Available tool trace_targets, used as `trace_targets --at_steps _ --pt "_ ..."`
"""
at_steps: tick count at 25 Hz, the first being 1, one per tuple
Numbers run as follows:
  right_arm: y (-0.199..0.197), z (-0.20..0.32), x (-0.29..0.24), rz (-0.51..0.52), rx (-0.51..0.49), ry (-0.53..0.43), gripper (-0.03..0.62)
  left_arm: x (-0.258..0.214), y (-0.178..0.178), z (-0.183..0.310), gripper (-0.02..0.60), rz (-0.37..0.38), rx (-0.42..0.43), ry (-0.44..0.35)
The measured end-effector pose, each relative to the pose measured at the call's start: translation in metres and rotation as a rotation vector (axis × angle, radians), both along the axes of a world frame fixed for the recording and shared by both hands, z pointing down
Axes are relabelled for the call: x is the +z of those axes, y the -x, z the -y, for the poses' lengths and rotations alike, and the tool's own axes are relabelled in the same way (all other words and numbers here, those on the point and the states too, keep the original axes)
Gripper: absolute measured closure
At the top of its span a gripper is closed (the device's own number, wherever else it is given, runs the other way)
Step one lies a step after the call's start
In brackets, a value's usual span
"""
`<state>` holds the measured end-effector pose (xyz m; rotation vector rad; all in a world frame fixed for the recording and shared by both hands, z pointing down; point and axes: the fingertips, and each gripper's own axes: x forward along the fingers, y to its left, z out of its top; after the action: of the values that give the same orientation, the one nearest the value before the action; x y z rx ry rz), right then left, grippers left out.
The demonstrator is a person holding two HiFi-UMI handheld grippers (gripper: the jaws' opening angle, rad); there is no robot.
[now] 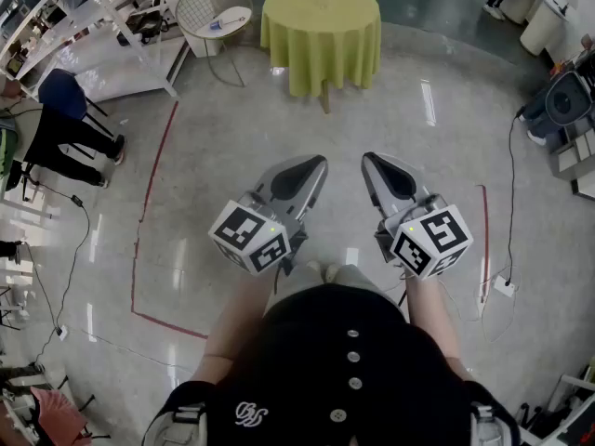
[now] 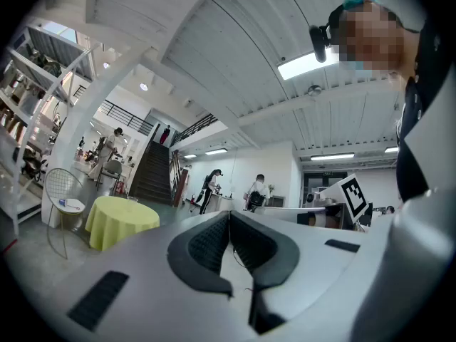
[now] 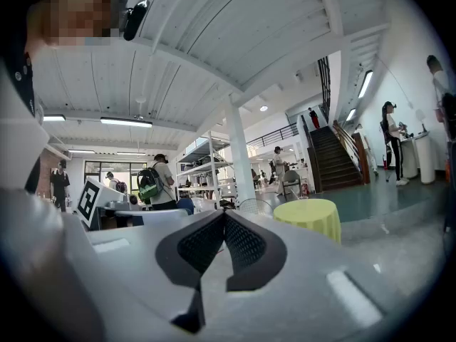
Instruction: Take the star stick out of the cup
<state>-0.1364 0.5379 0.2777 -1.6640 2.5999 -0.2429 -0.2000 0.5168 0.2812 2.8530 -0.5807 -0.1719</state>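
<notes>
A round table with a yellow-green cloth (image 1: pixel 321 26) stands a few steps ahead on the shiny floor. A small clear thing, perhaps the cup (image 2: pixel 132 199), stands on its top; it is too small to tell, and I cannot make out a star stick. The left gripper (image 1: pixel 321 161) and right gripper (image 1: pixel 367 156) are held side by side at waist height and point at the table. Both are shut with nothing between the pads. In the left gripper view the jaws (image 2: pixel 229 212) meet at the tip. The right gripper view shows the same (image 3: pixel 224 212), with the table (image 3: pixel 310 218) beyond.
A wire chair with a white seat (image 1: pixel 216 12) stands left of the table, beside white shelving (image 1: pixel 84 26). A person in dark clothes (image 1: pixel 65 124) is at the left. Red tape lines (image 1: pixel 153 184) and cables (image 1: pixel 509 203) cross the floor. Other people stand near a staircase (image 3: pixel 331 159).
</notes>
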Motion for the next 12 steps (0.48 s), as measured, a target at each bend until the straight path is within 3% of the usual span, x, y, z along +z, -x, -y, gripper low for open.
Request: trace_targets --at_steps 12 --pt "0.0065 0.0036 0.0005 0.011 -0.017 0.0 0.591 0.0029 0.0011 0.0005 0.568 0.014 0.009 0.005"
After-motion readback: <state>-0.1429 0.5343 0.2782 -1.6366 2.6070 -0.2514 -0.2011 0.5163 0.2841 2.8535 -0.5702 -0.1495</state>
